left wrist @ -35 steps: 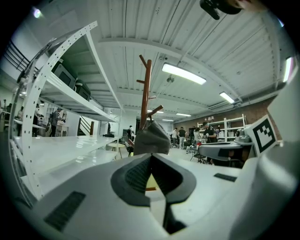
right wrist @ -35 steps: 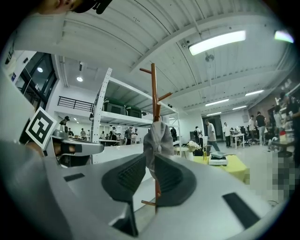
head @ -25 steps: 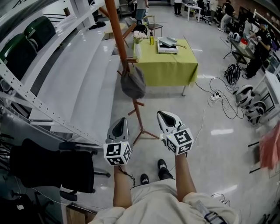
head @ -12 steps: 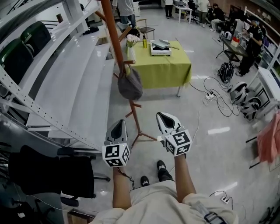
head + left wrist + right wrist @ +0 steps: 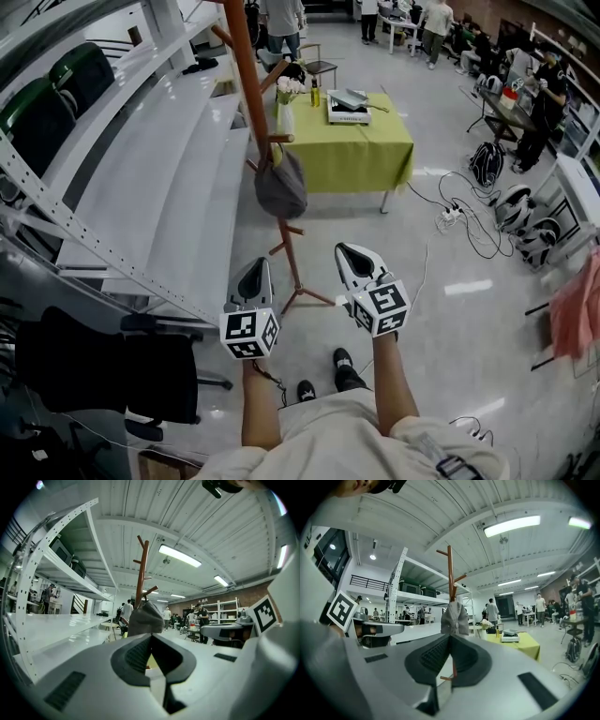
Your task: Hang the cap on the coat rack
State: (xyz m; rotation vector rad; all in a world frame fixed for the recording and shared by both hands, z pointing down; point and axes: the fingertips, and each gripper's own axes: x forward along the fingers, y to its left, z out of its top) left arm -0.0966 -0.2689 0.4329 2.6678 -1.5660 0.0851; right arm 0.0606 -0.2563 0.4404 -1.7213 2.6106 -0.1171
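A grey cap (image 5: 281,185) hangs from a peg of the brown wooden coat rack (image 5: 246,84), which stands on the floor ahead of me. In the left gripper view the cap (image 5: 146,618) sits just above my jaw tips, with the coat rack (image 5: 142,569) rising behind it. The right gripper view has the cap (image 5: 454,616) and the coat rack (image 5: 450,573) at centre. My left gripper (image 5: 255,267) and right gripper (image 5: 349,251) are held low near my body, well short of the rack. Both are shut with nothing in them.
A table with a green cloth (image 5: 361,141) carrying a bottle and a device stands behind the rack. White metal shelving (image 5: 141,178) runs along the left. A black chair (image 5: 103,361) is at lower left. Cables and bags (image 5: 487,206) lie at right. People stand at the far back.
The head view has shifted a little and the person's feet have moved. Both grippers stay shut in the same low place, and the cap still hangs on the rack.
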